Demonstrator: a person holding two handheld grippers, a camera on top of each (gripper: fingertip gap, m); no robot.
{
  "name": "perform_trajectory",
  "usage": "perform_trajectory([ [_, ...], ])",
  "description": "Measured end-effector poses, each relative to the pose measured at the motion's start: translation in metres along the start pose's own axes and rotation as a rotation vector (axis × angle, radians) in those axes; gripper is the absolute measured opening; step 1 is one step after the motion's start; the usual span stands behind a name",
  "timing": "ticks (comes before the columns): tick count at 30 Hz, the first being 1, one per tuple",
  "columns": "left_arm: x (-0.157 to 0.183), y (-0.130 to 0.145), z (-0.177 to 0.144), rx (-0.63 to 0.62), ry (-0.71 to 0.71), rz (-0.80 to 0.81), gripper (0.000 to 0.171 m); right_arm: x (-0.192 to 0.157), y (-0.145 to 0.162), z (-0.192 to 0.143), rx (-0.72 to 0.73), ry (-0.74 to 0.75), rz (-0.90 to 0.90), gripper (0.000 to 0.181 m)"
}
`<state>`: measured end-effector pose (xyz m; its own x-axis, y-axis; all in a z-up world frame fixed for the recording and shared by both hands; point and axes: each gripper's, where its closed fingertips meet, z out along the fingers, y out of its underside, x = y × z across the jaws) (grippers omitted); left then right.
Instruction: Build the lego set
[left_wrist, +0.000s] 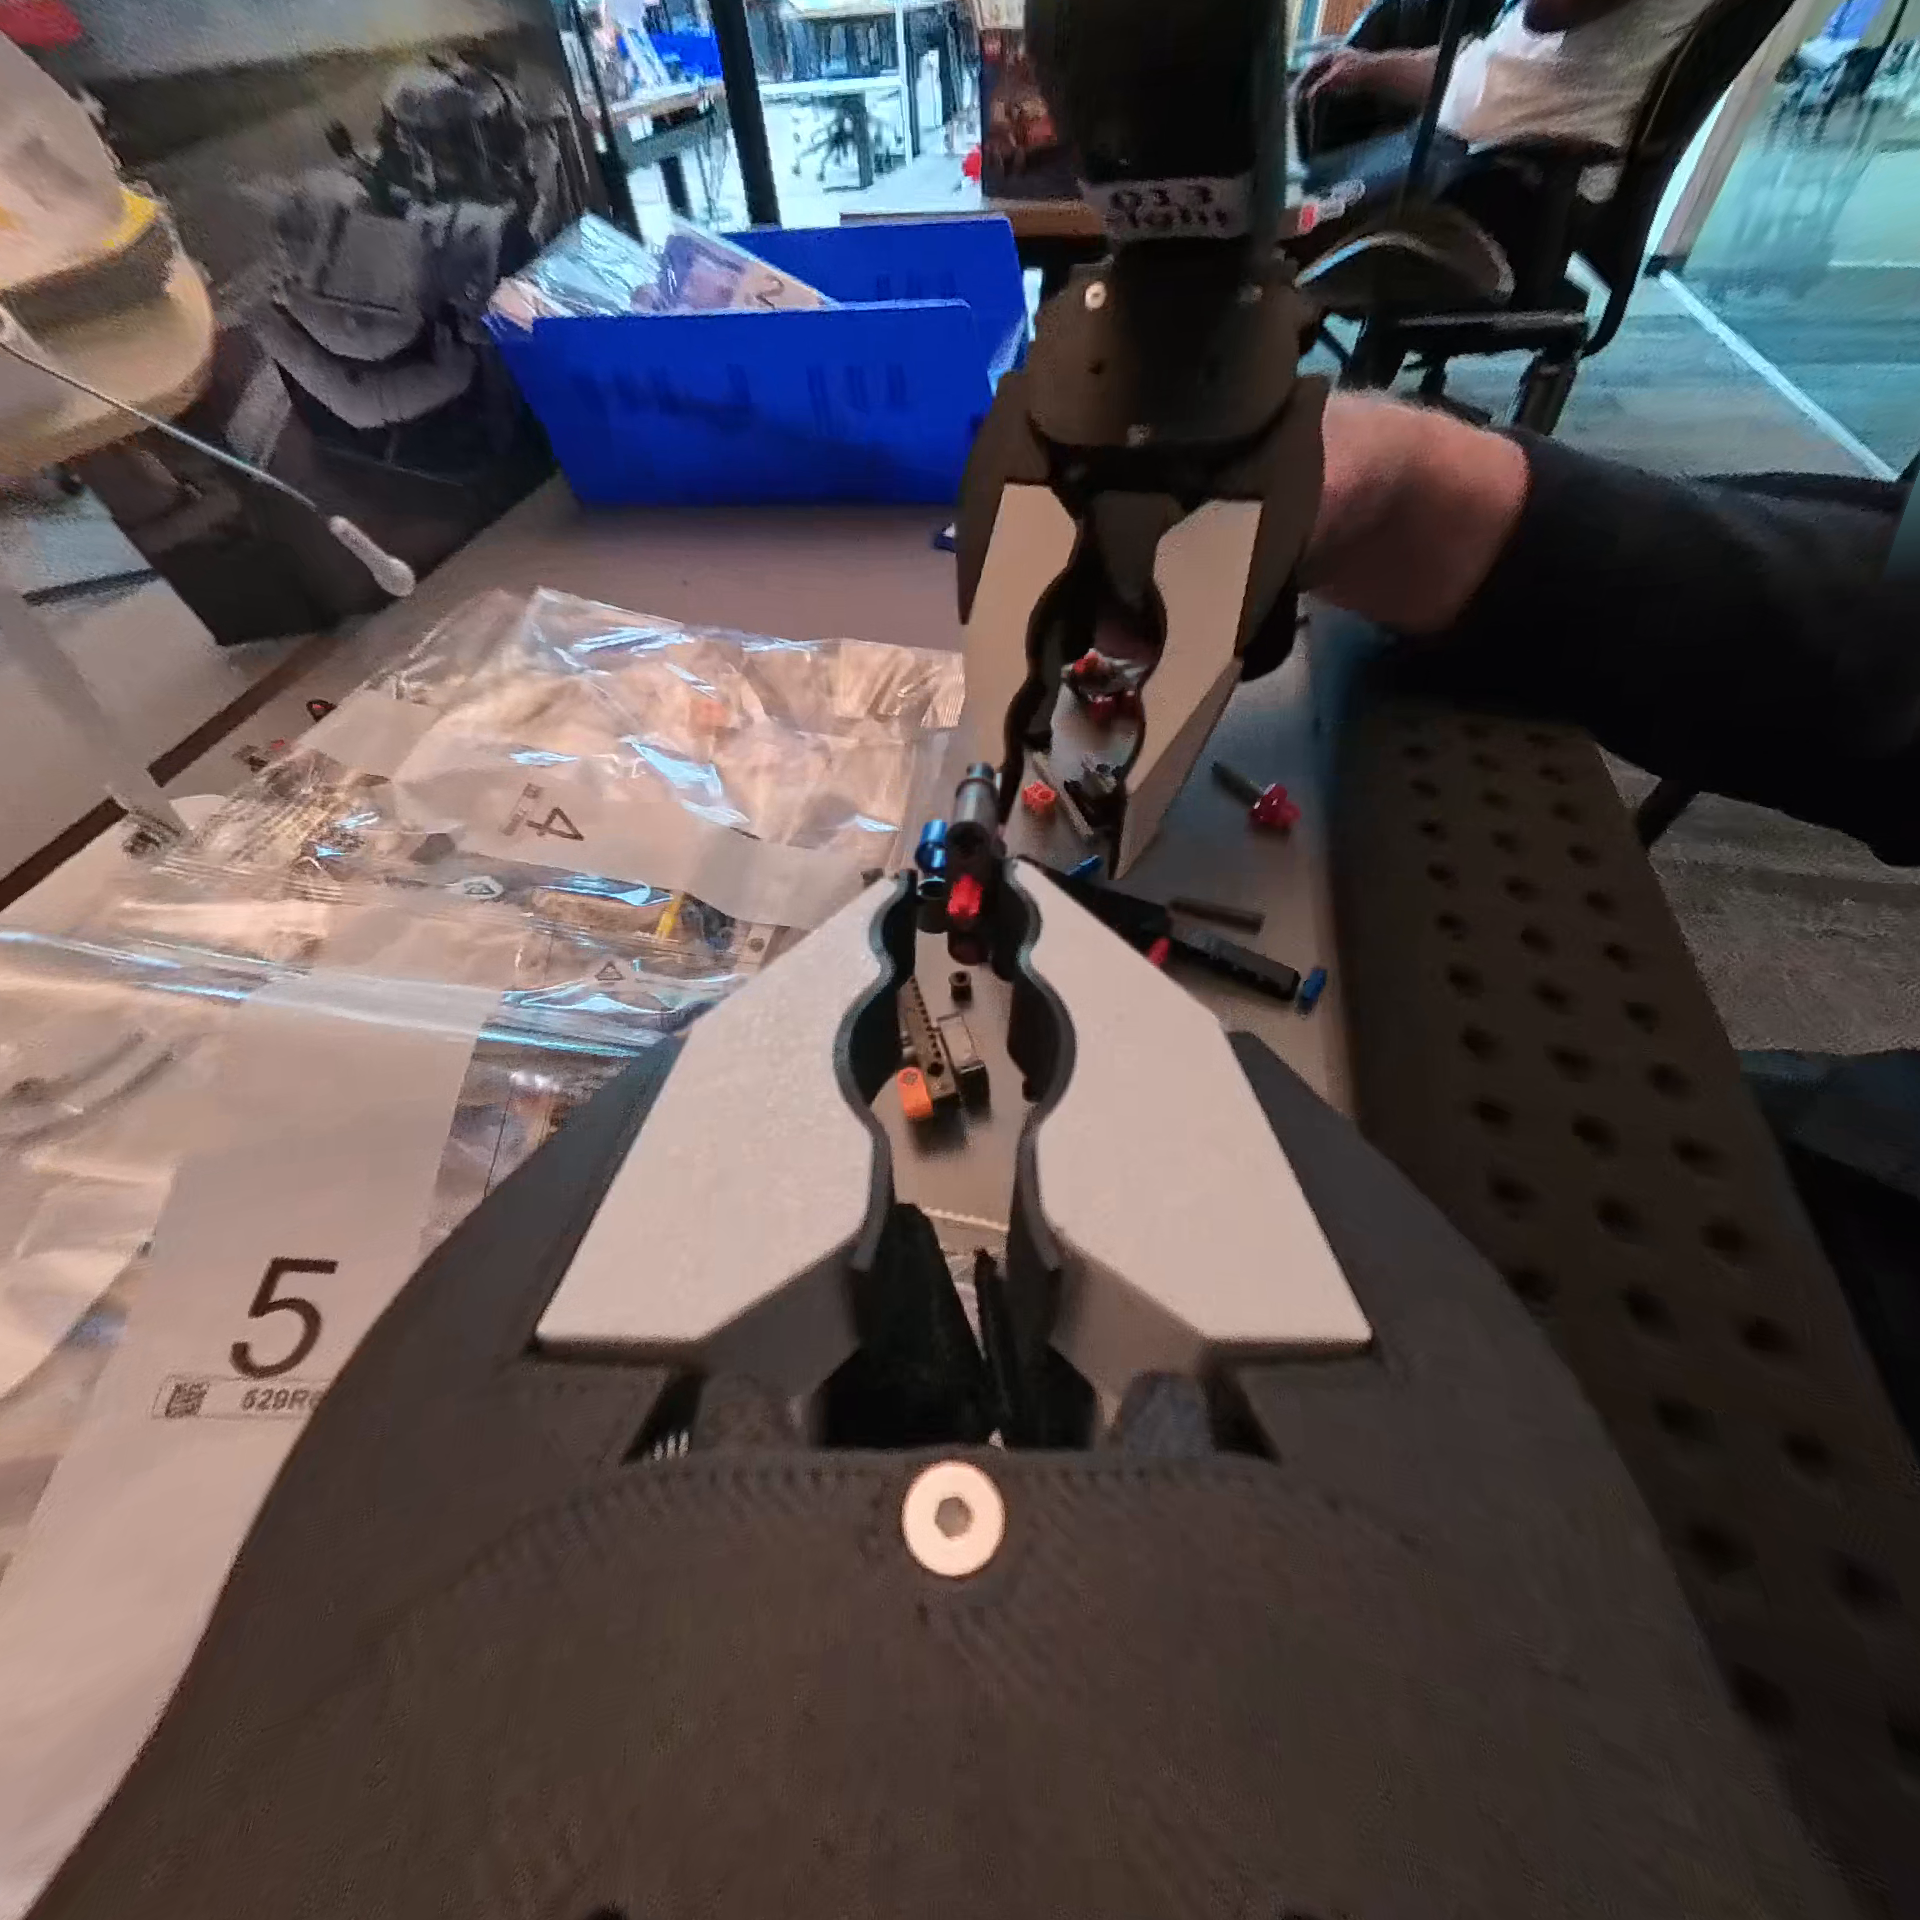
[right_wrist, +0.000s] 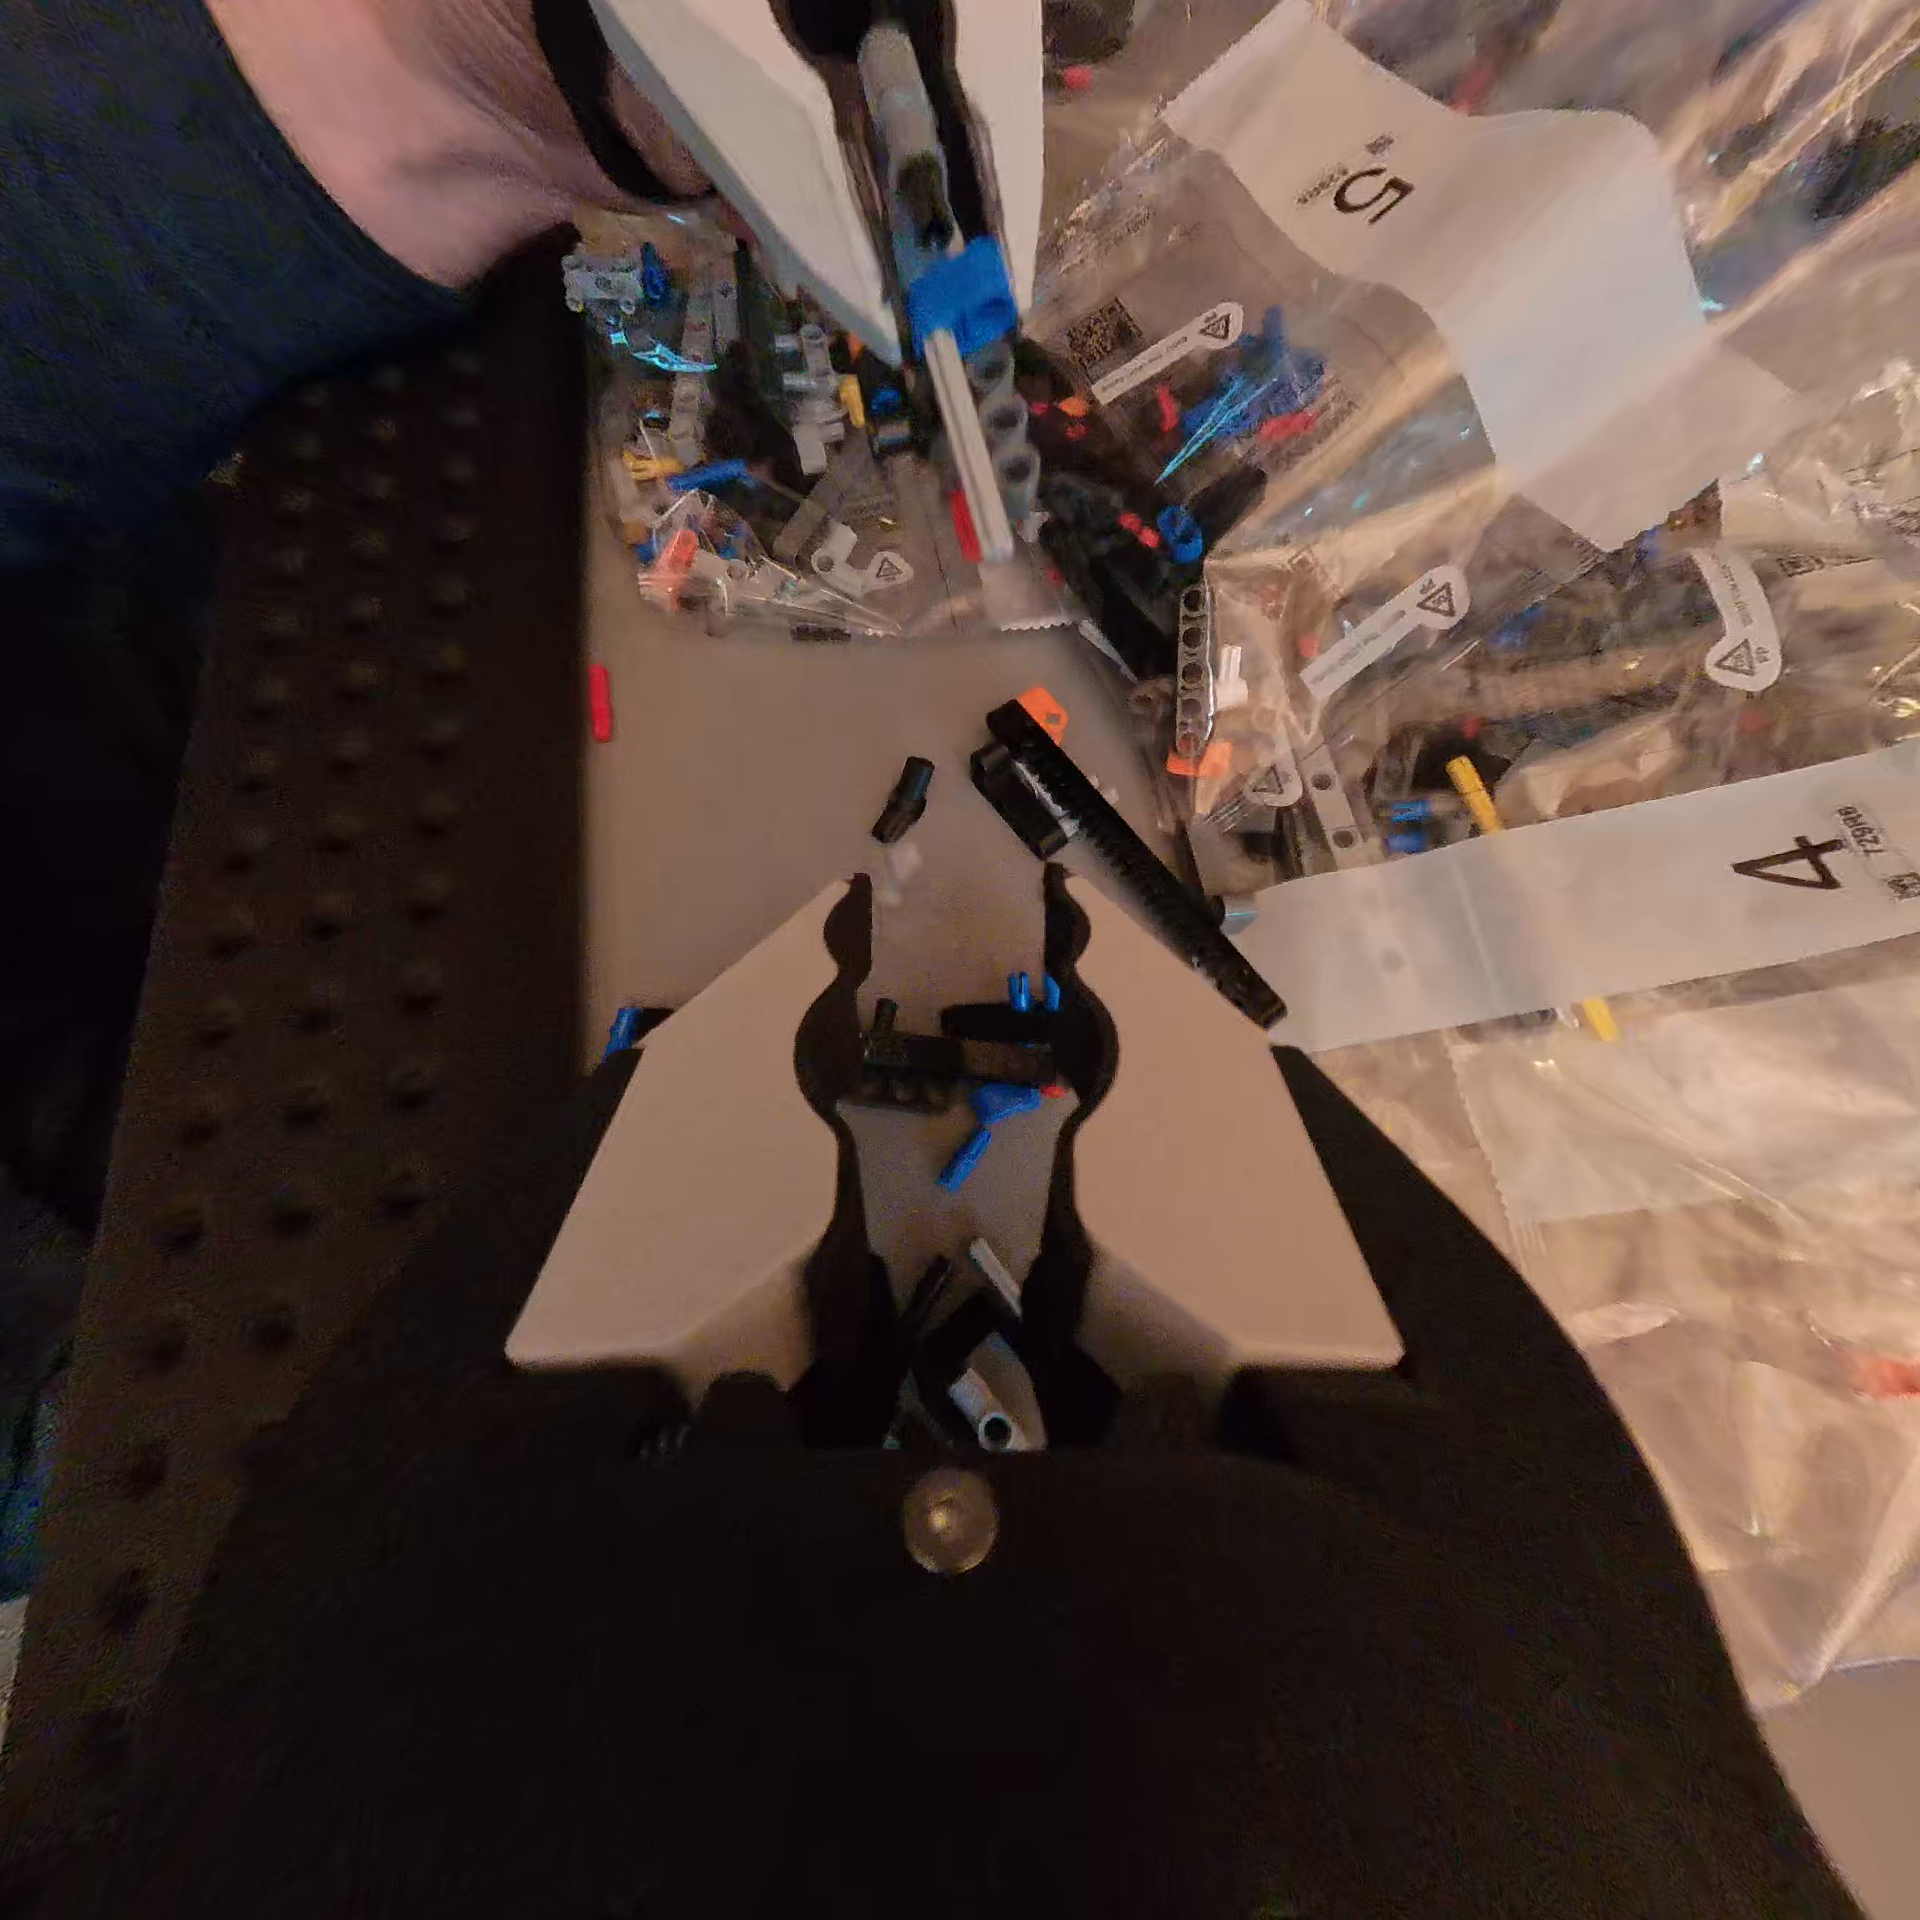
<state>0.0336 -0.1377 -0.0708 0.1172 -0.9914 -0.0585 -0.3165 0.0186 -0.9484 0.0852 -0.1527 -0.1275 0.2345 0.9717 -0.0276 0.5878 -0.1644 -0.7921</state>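
- Grey desk (right_wrist: 727, 790) carries loose lego pieces and clear numbered parts bags (left_wrist: 540, 790).
- Left gripper (left_wrist: 961, 894): jaws nearly closed, clamped on a small lego assembly (left_wrist: 964, 888) with blue and red pins, held above the desk.
- Right gripper (right_wrist: 951, 883): jaws parted, holding nothing, poised over a black beam cluster (right_wrist: 956, 1060).
- Black toothed rack (right_wrist: 1122, 862) lies beside the bags.
- Blue bin (left_wrist: 769, 405) stands at the far edge.
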Motion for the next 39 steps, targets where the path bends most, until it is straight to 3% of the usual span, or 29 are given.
perform_trajectory([
  [8,0.008,0.012,0.021,-0.093,0.019,0.027,0.014,-0.003,-0.038,-0.013,0.182,0.083,-0.117,0.024],
  [13,0.016,0.016,0.033,-0.134,0.037,0.051,0.015,-0.007,-0.043,-0.006,0.179,0.086,-0.145,0.024],
  [18,0.022,0.020,0.043,-0.170,0.047,0.086,0.015,-0.012,-0.047,-0.006,0.197,0.086,-0.177,0.005],
  [23,0.023,0.021,0.044,-0.180,0.044,0.093,0.014,-0.012,-0.044,-0.007,0.175,0.084,-0.164,0.004],
  [30,0.024,0.006,0.037,-0.095,0.049,0.098,0.013,-0.009,-0.043,-0.012,0.172,0.098,-0.158,0.003],
  [39,0.027,0.015,0.041,-0.161,0.033,0.166,0.007,-0.011,-0.040,-0.008,0.148,0.094,-0.166,0.004],
])
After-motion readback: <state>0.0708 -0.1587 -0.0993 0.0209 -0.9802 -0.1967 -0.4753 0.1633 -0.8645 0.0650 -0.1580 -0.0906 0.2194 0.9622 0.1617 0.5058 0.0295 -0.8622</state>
